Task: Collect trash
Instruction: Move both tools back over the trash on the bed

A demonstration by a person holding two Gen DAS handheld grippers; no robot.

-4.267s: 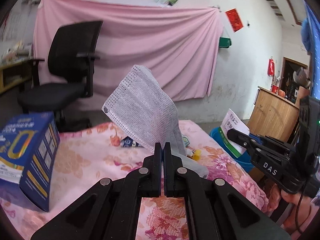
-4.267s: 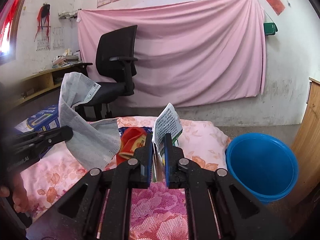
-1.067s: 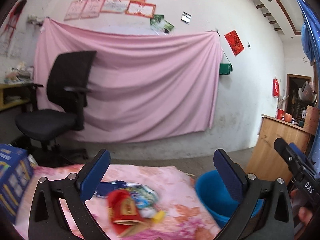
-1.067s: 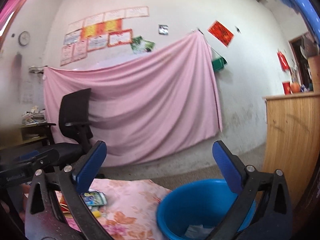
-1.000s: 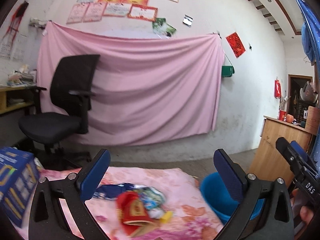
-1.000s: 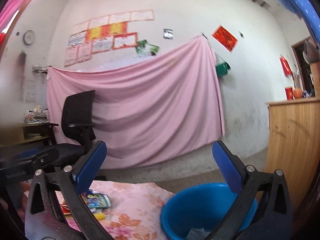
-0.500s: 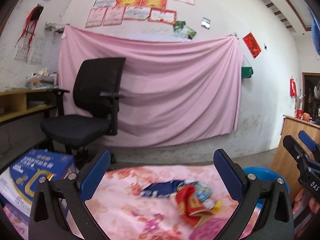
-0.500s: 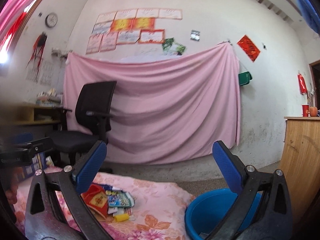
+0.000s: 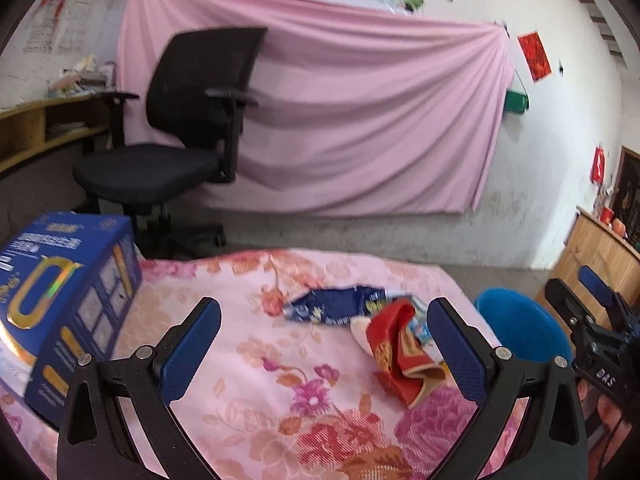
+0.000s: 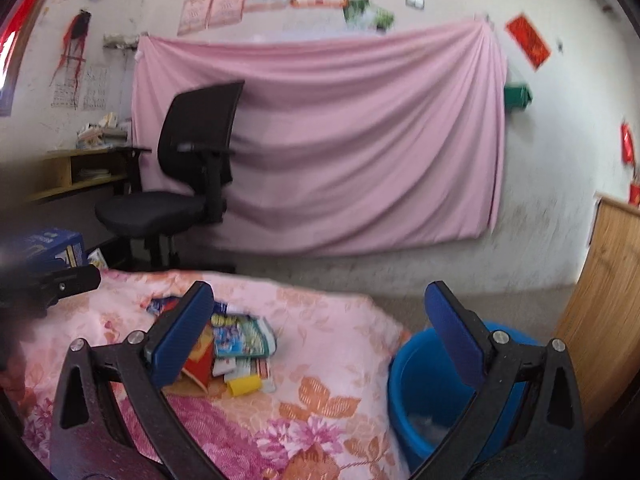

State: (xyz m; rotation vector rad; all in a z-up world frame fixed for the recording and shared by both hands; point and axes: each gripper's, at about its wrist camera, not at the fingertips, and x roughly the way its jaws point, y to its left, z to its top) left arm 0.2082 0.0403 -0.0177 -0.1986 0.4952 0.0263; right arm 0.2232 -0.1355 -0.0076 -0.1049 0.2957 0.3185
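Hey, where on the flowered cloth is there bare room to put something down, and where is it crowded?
Free: the stretch of flowered cloth between the blue box and the red packet, plus the near edge in front of that packet. Crowded: the wrapper pile toward the blue bucket, with the dark blue wrapper behind it.

Table cover (image 9: 248, 364): woven cloth, matt, floral print; wall drape (image 9: 360, 120): soft matt pink cloth, folded. Bucket (image 10: 420, 364): smooth blue plastic, slight sheen; cabinet (image 10: 604, 304): wood, visible grain; blue box (image 9: 68, 292): glossy card with gold foil. Wrappers (image 10: 240, 338): shiny printed film; gripper pads (image 9: 188, 350): textured blue, arms matt black.
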